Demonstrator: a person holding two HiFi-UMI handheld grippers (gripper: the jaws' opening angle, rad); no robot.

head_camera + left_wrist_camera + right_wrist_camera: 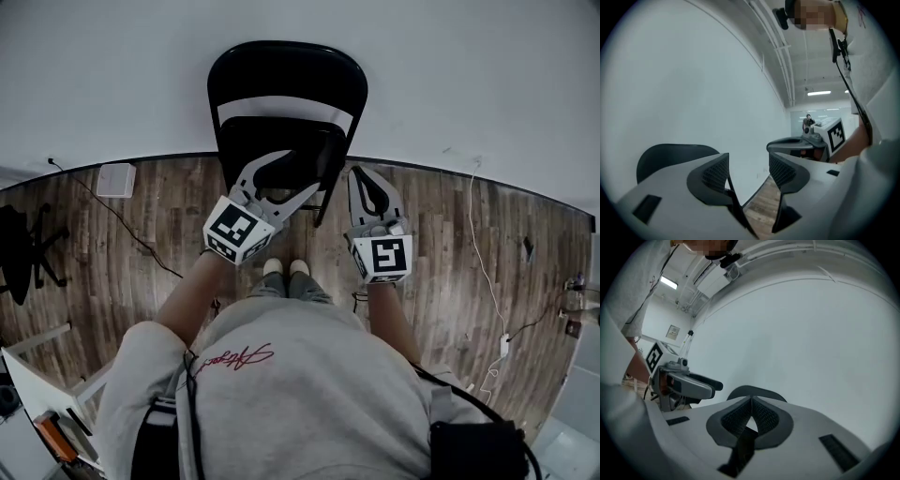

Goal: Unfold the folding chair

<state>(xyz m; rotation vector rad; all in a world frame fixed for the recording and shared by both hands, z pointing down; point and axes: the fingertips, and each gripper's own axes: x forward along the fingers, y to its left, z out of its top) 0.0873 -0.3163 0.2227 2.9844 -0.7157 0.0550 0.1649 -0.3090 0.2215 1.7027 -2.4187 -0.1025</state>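
Observation:
A black folding chair (286,103) leans folded against the white wall, its seat flat up against the backrest. My left gripper (302,169) is open in front of the chair's lower seat part, with nothing between its fingers. My right gripper (360,174) is shut and empty, just right of the chair's frame. In the left gripper view the chair's rounded top (670,157) shows behind the open left gripper (749,164). In the right gripper view the chair's top (757,391) peeks over the closed right gripper (751,401).
The wall (487,84) meets a wooden floor (141,281) just behind the chair. A white box (116,178) and cables (483,262) lie on the floor. A black office chair (23,248) stands at far left, a white shelf (37,375) at lower left. The person's shoes (286,269) are below the chair.

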